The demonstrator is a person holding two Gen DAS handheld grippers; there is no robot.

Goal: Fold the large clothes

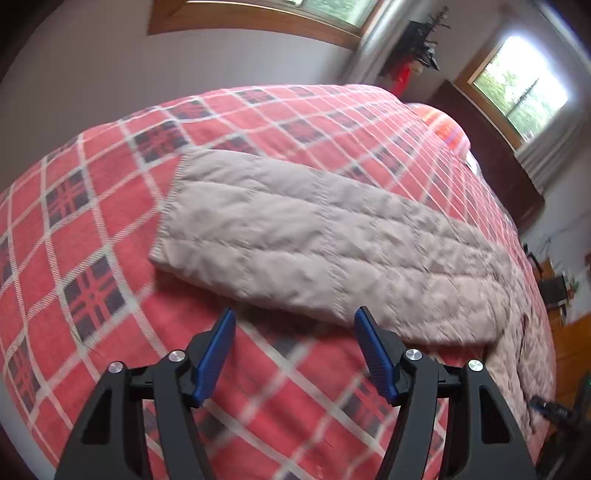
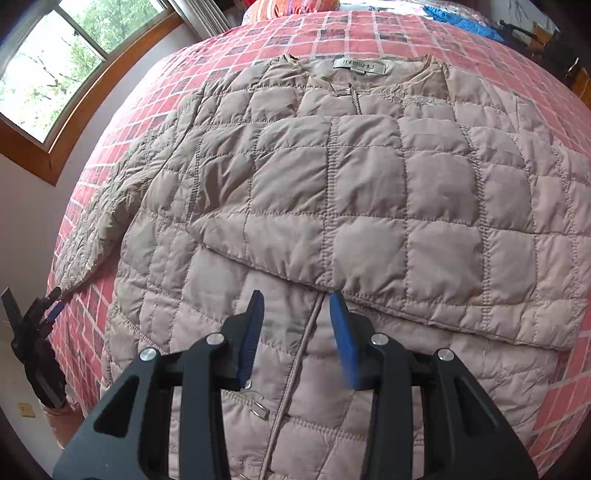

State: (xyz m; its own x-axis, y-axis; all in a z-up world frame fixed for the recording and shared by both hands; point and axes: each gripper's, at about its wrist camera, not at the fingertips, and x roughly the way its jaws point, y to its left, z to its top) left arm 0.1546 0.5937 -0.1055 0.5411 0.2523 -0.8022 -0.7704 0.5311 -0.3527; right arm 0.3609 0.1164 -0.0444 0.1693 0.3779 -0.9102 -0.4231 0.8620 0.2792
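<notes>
A beige quilted jacket [image 2: 369, 192] lies front up on the red plaid bed cover [image 2: 369, 40], collar and label at the far side. One sleeve [image 2: 424, 229] is folded across the chest. The other sleeve [image 2: 96, 221] stretches out to the left; in the left wrist view this sleeve [image 1: 295, 236] lies flat across the cover. My left gripper [image 1: 294, 314] is open, its blue pads just short of the sleeve's near edge, nothing between them. My right gripper [image 2: 296, 295] hovers open over the zipper line, at the folded sleeve's lower edge. The left gripper [image 2: 48, 314] also shows by the outstretched cuff.
The bed cover [image 1: 92, 229] fills most of the left wrist view. An orange pillow [image 1: 447, 129] lies at the head of the bed, with a blue cloth [image 2: 461, 20] beyond it. Windows [image 2: 48, 66] and a pale wall run along the bed's left side. Wooden furniture [image 1: 569, 350] stands at the right.
</notes>
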